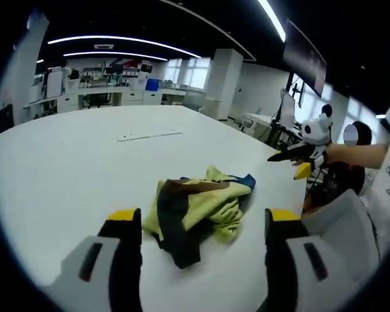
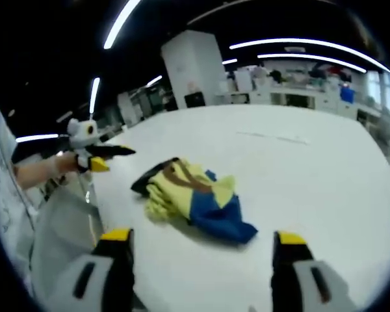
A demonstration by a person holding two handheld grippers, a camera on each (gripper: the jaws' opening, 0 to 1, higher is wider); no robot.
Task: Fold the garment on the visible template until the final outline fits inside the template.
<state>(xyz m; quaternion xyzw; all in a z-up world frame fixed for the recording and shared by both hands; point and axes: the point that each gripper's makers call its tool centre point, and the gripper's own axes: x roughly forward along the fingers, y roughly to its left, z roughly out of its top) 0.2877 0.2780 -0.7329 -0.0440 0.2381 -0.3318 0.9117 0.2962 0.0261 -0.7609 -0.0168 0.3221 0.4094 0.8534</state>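
Note:
A crumpled garment in yellow-green, dark brown and blue lies bunched on the white table, just ahead of my left gripper. That gripper's jaws stand wide apart with nothing between them. In the right gripper view the same garment lies ahead of my right gripper, which is also open and empty. Each gripper shows in the other's view, held above the table edge: the right gripper in a person's hand, and the left gripper.
A thin pale strip lies flat on the table beyond the garment, also seen as the strip. A grey cloth-like shape sits at the table edge. Desks, a white pillar and monitors stand far behind.

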